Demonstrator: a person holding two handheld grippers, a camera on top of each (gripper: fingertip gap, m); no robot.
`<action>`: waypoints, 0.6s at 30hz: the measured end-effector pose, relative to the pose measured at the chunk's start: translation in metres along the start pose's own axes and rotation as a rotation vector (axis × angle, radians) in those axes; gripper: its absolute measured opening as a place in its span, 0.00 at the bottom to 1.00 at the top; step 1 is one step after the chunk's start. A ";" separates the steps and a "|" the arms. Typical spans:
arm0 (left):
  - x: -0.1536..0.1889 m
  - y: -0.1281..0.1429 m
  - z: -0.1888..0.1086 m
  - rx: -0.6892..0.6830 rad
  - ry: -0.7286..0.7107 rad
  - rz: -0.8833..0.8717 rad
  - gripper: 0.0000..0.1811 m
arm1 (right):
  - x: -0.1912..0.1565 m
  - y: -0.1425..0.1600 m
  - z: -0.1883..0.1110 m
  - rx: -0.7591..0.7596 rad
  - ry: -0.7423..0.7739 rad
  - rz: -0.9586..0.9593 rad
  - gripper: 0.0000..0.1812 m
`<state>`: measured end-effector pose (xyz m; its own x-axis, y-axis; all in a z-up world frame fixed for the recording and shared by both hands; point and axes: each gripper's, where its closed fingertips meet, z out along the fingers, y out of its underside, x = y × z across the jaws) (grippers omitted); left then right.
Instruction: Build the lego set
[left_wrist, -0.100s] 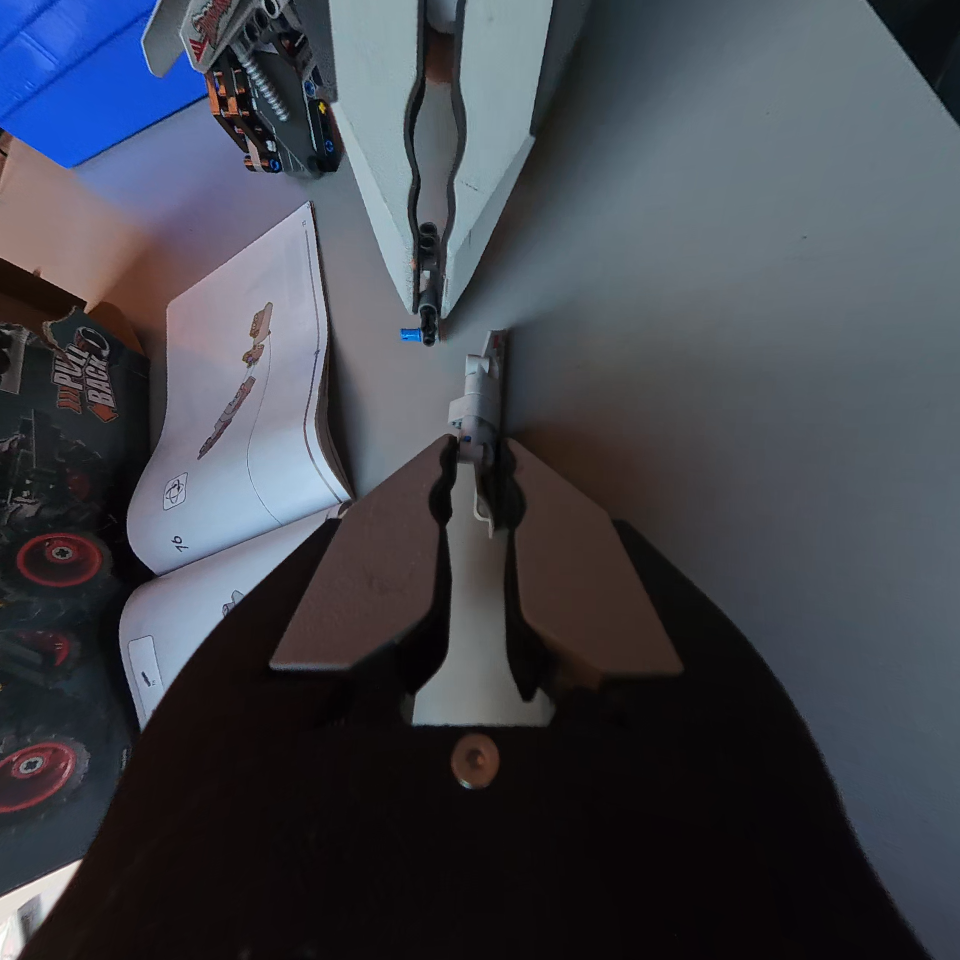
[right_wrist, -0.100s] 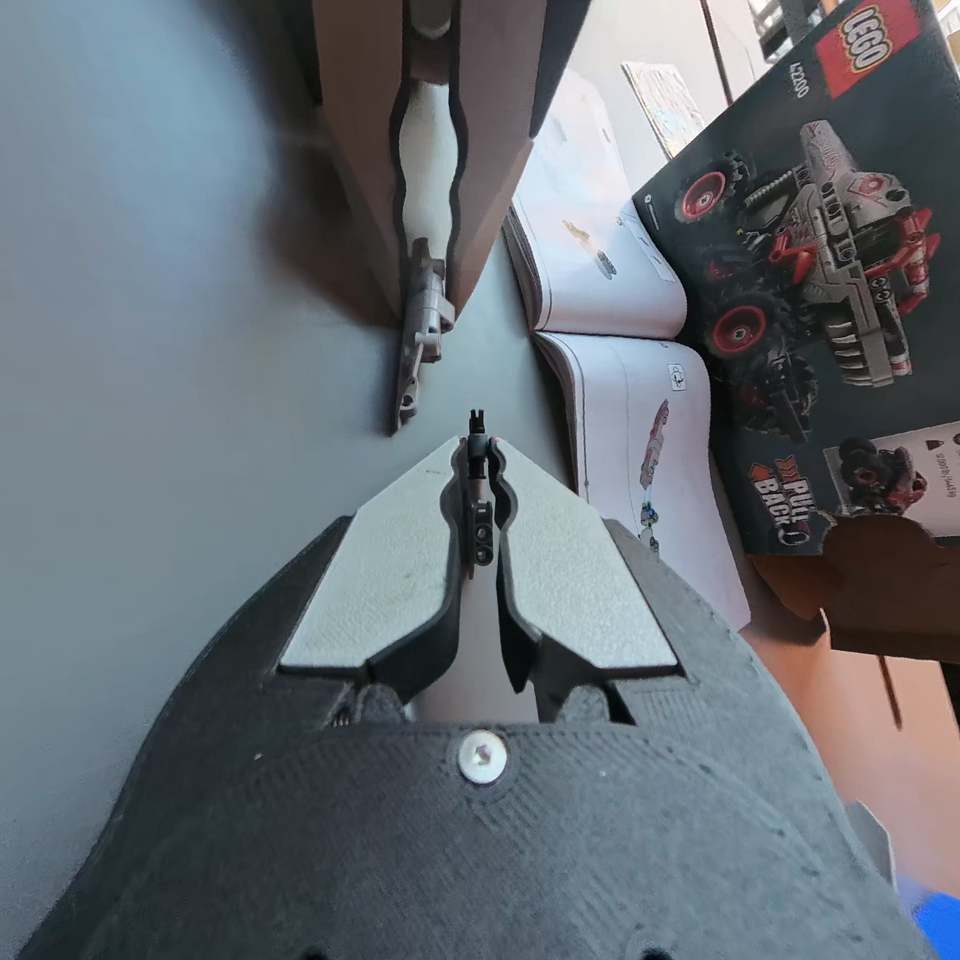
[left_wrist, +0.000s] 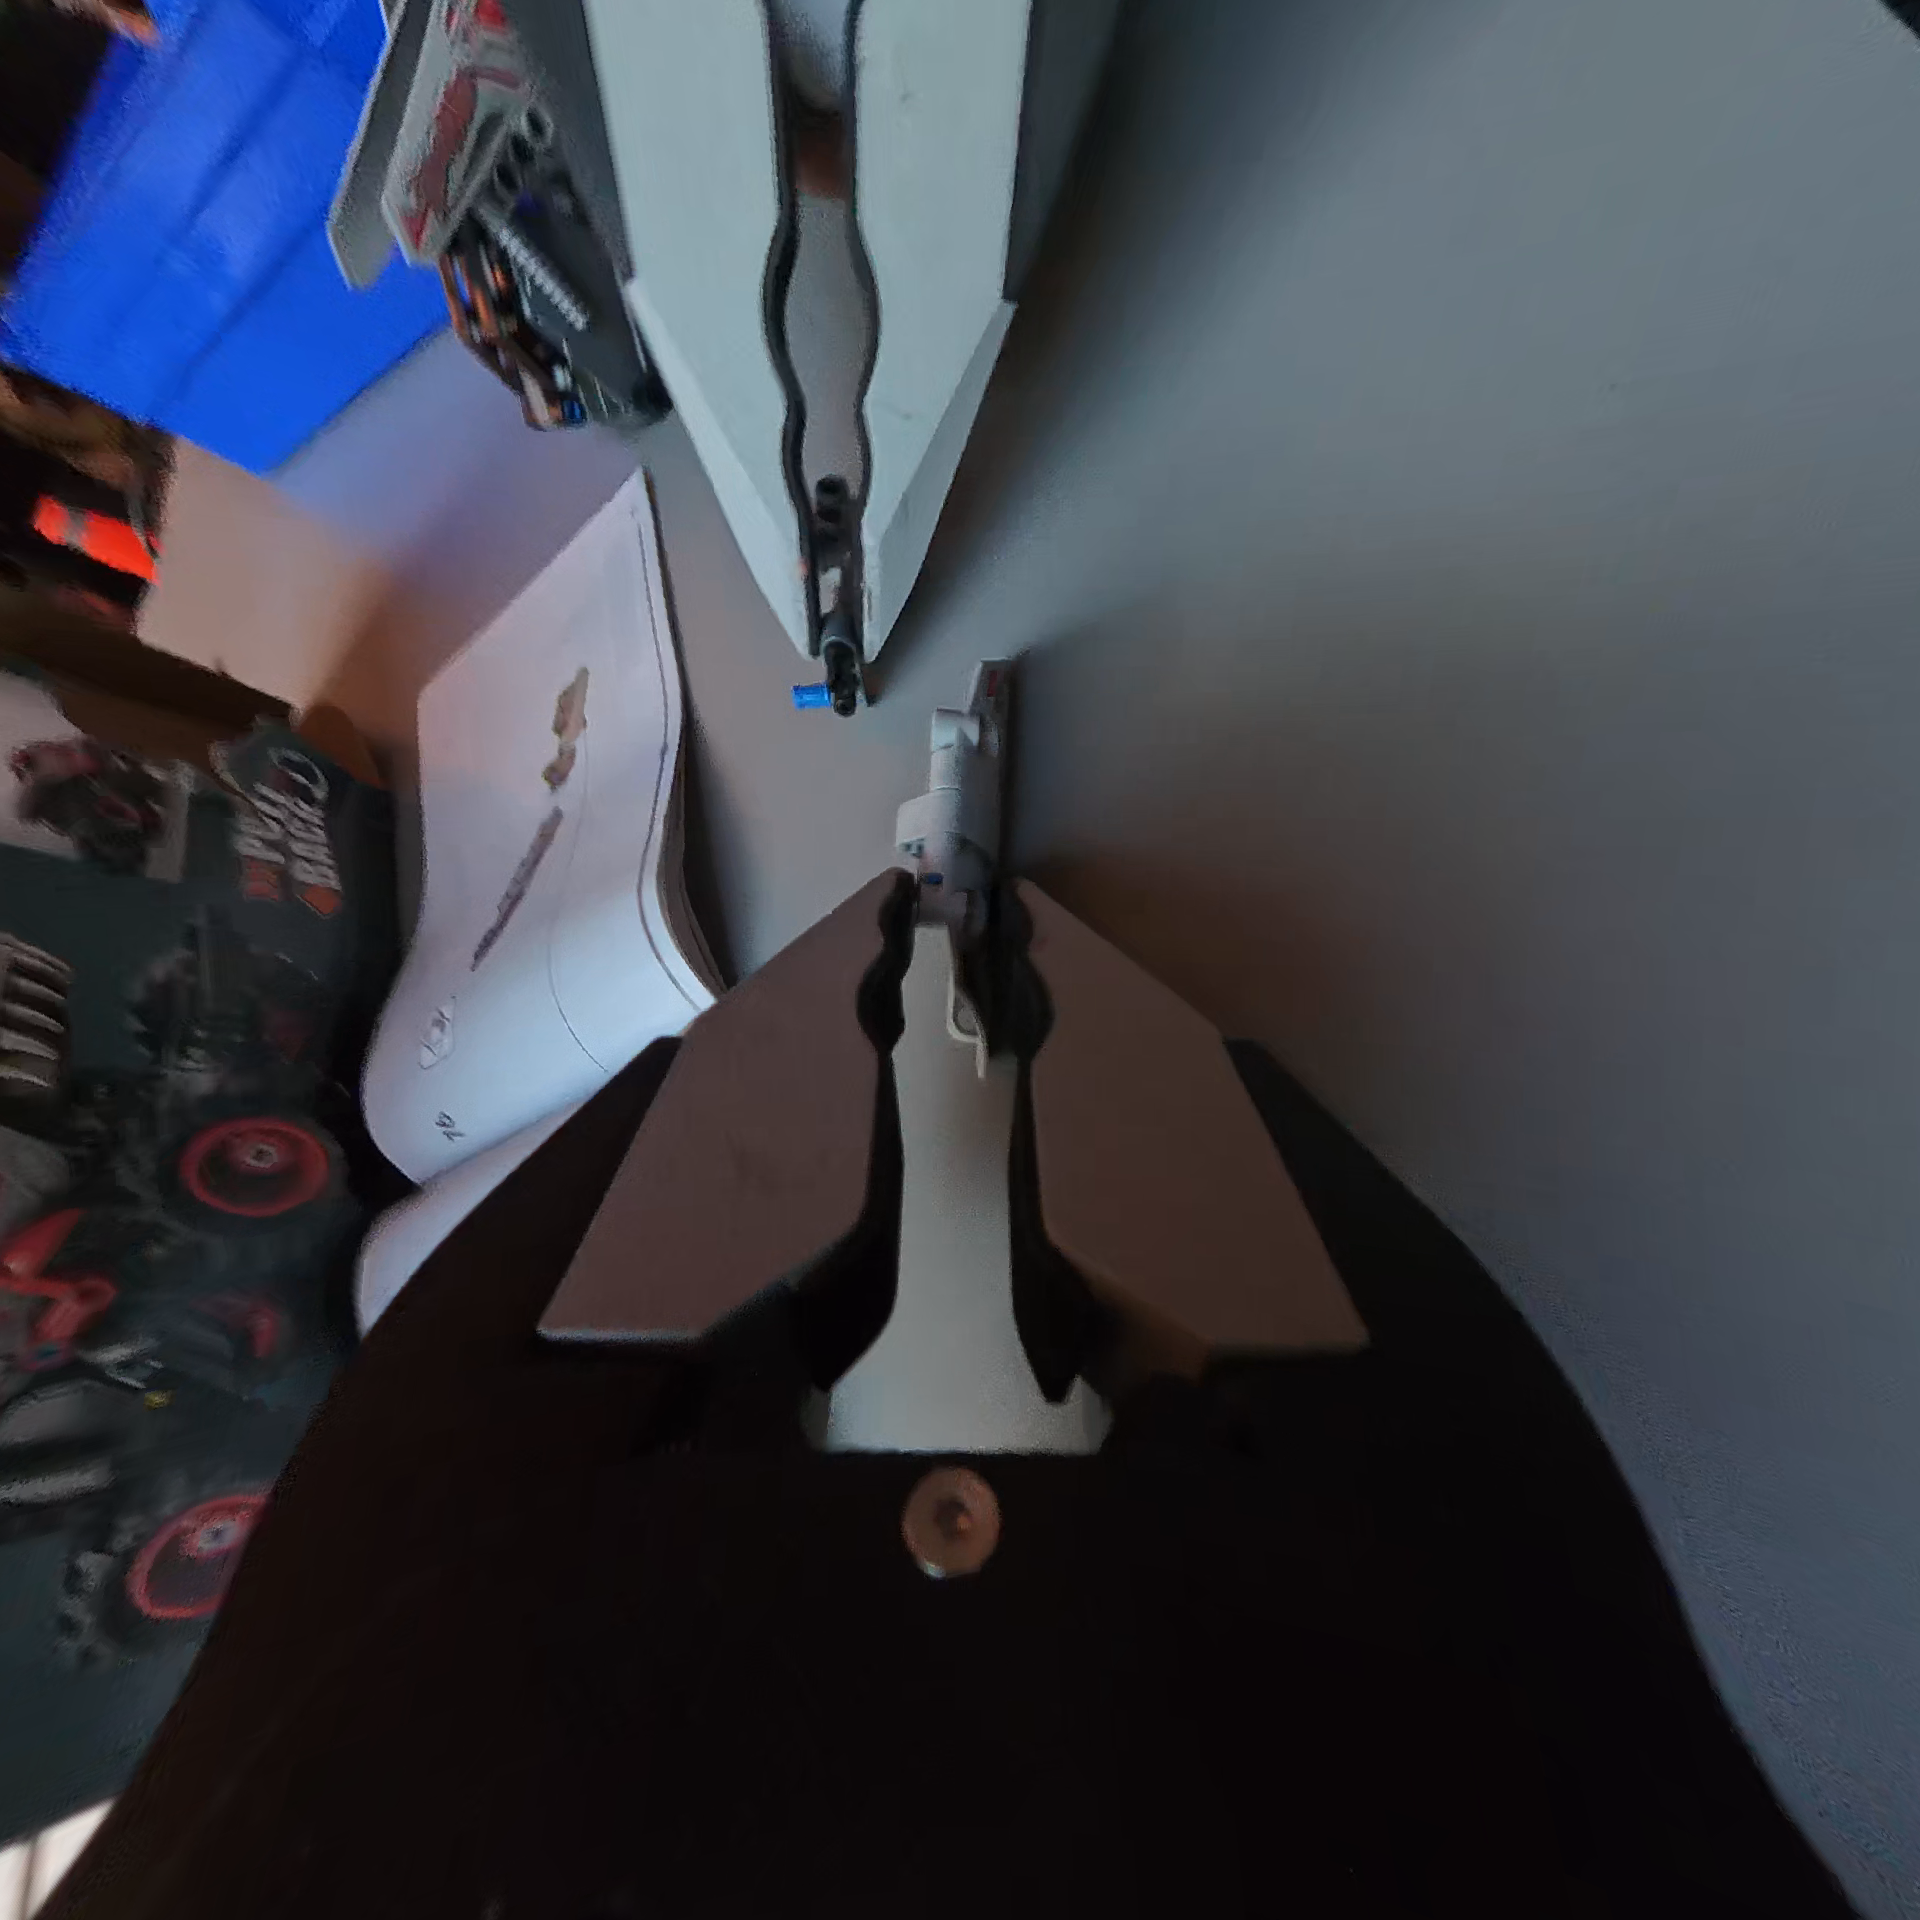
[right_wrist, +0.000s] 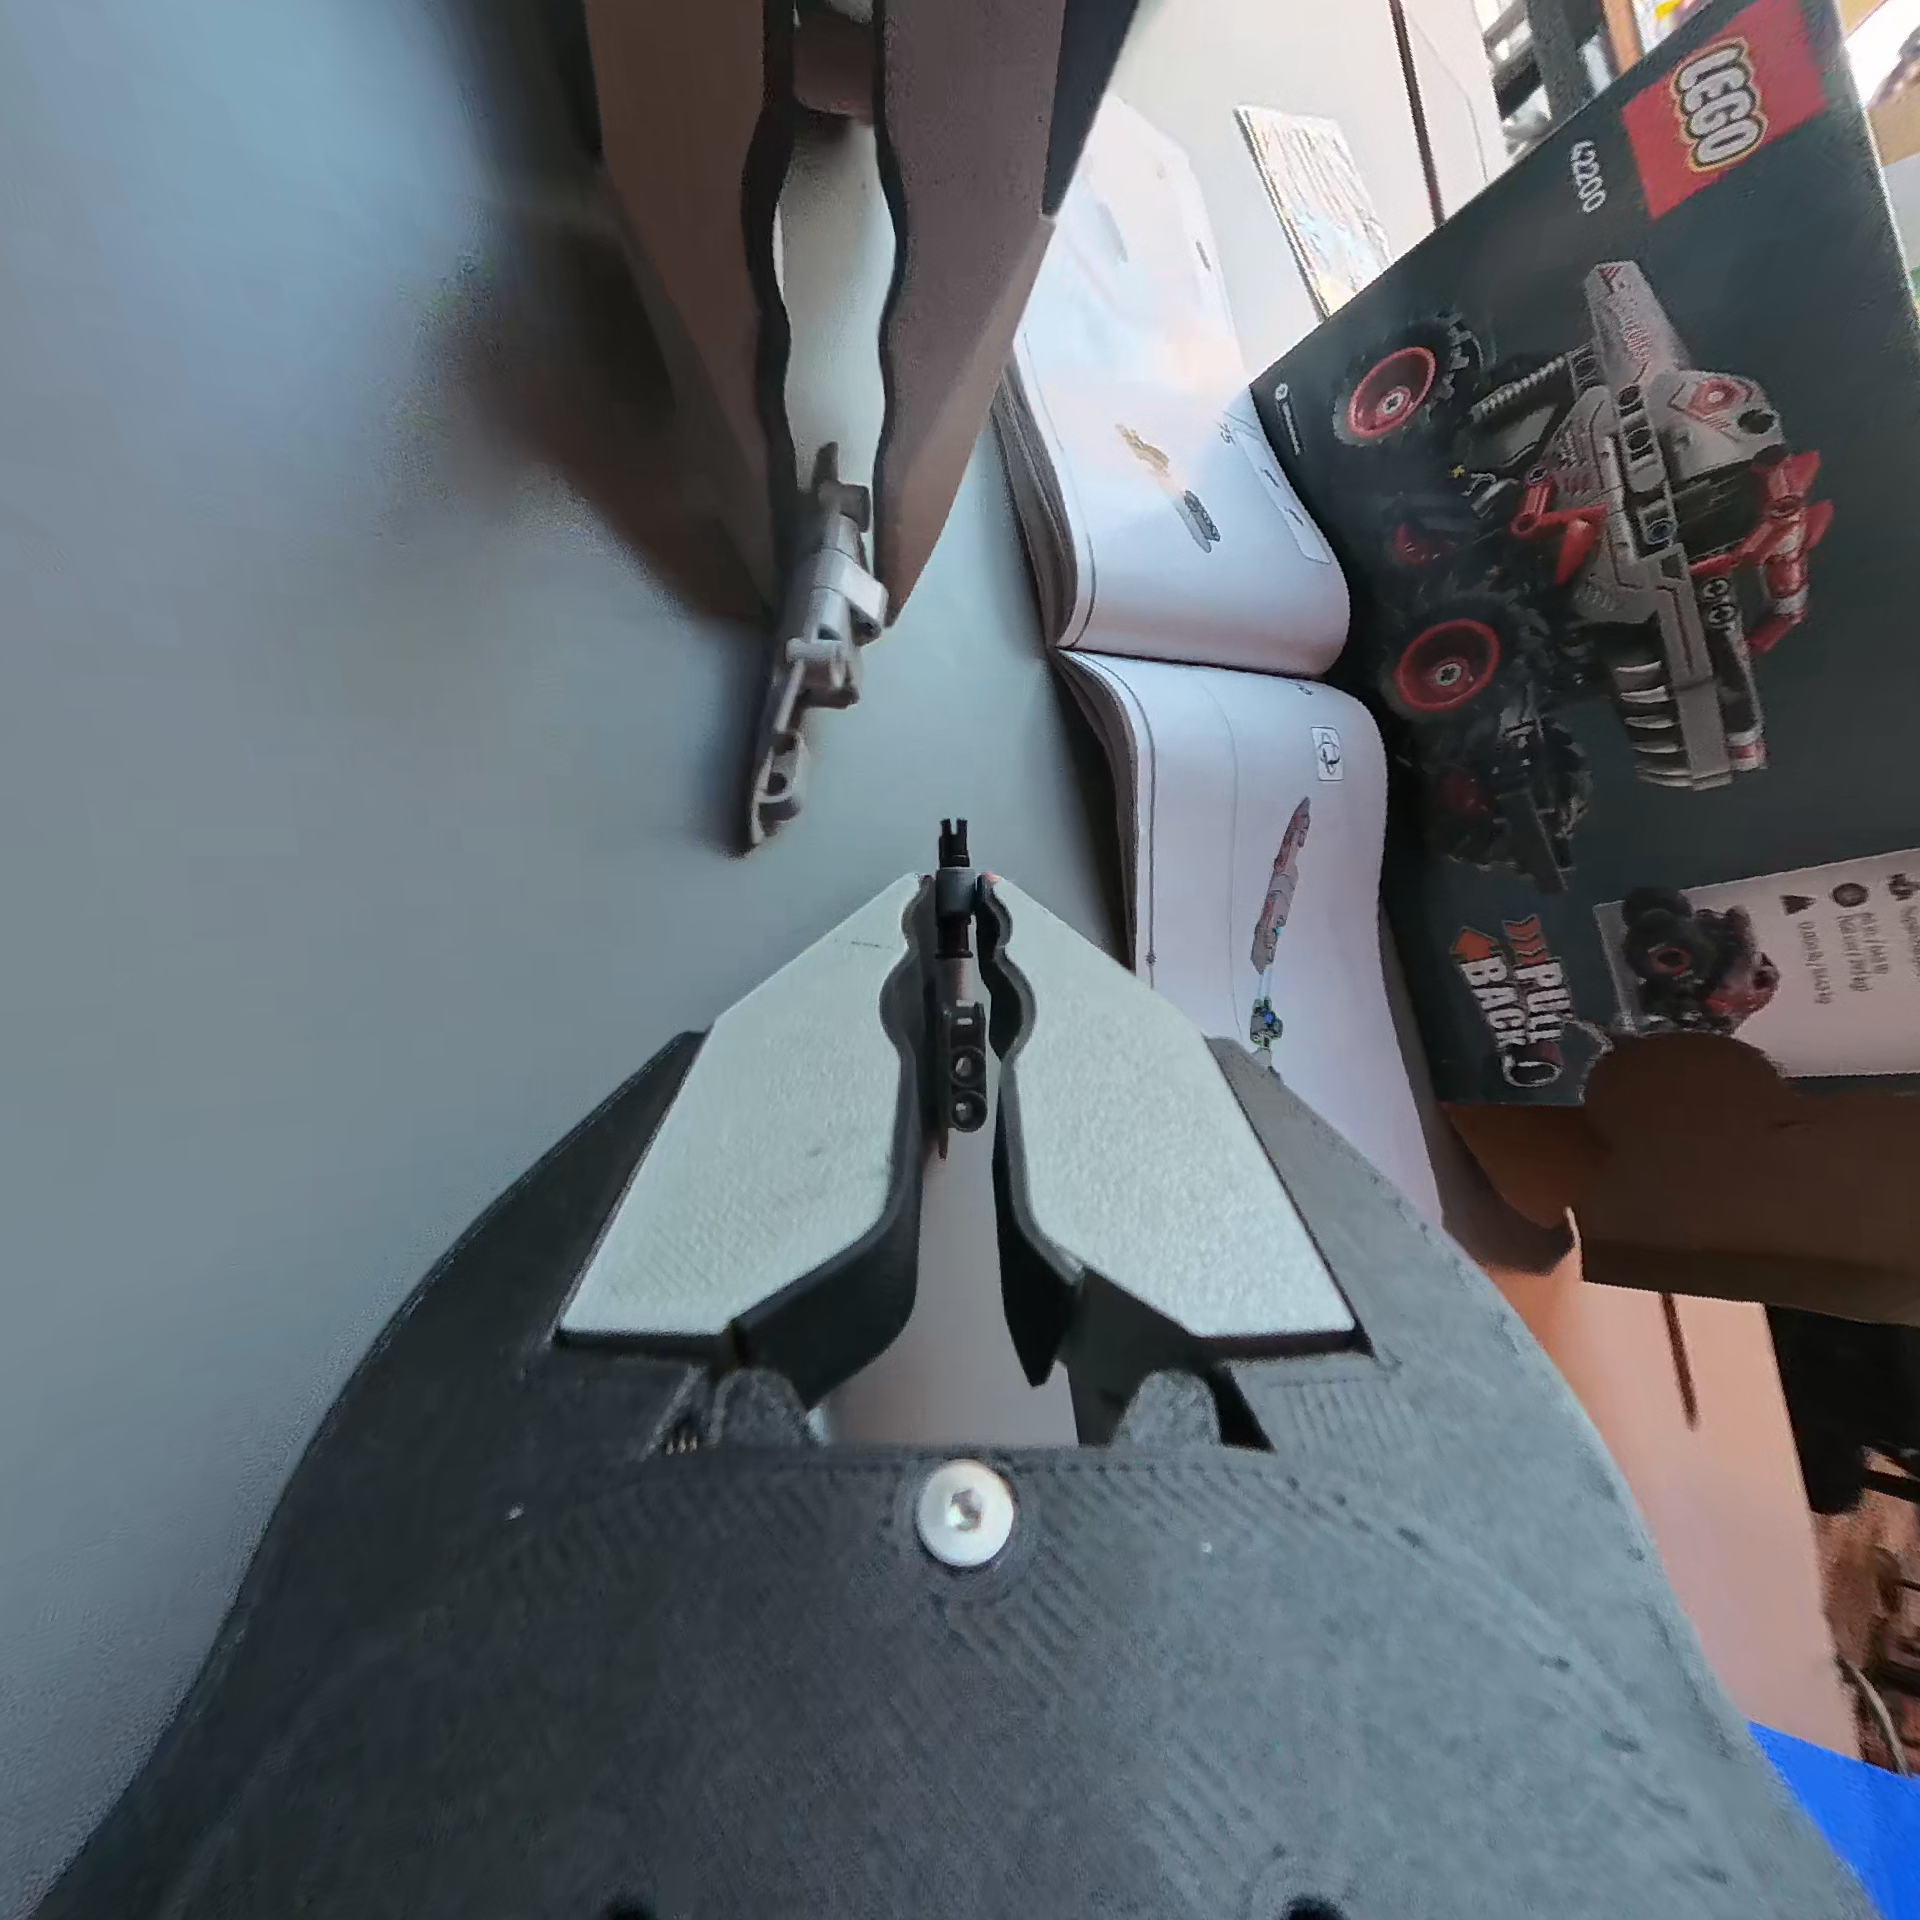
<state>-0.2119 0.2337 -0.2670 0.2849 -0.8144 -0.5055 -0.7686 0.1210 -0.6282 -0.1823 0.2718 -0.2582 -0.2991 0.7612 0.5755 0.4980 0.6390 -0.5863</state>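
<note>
My left gripper (left_wrist: 954, 894) is shut on a light grey lego piece (left_wrist: 961, 790) that sticks out past its tips, close over the grey table. My right gripper (right_wrist: 956, 883) is shut on a slim black lego piece (right_wrist: 956, 977) with a pin at its front end. The two grippers face each other, tips a short way apart. In the left wrist view the right gripper (left_wrist: 836, 665) shows with the black piece (left_wrist: 840, 582), which carries a blue pin (left_wrist: 805, 696). In the right wrist view the left gripper (right_wrist: 831, 582) shows with the grey piece (right_wrist: 816, 665).
An open instruction booklet (left_wrist: 540, 914) lies left of the grippers; it also shows in the right wrist view (right_wrist: 1216, 748). The lego box (right_wrist: 1621, 623) stands beyond it. A part-built model (left_wrist: 499, 229) and a blue bin (left_wrist: 187, 239) sit at the far left. Across from one pair of fingers to the other is roughly 6 cm. From my right tips it is roughly 15 cm to the part-built model (left_wrist: 499, 229); from my left, 20 cm.
The two grippers keep their hold. The view has shifted slightly and is blurred at the edges; the gap between the two pieces looks about the same.
</note>
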 end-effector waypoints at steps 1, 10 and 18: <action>0.002 -0.002 0.000 0.013 -0.015 0.047 0.07 | 0.000 0.000 0.000 -0.004 0.007 -0.014 0.02; -0.004 -0.006 -0.002 0.002 -0.120 0.200 0.07 | 0.000 0.000 -0.002 -0.021 0.047 -0.099 0.02; -0.027 -0.046 -0.030 0.225 -0.262 0.232 0.07 | 0.009 0.002 -0.006 -0.046 0.116 -0.158 0.02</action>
<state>-0.2009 0.2331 -0.2068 0.2772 -0.5823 -0.7642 -0.6934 0.4294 -0.5787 -0.1787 0.2788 -0.2507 -0.2822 0.6323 0.7215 0.4901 0.7415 -0.4582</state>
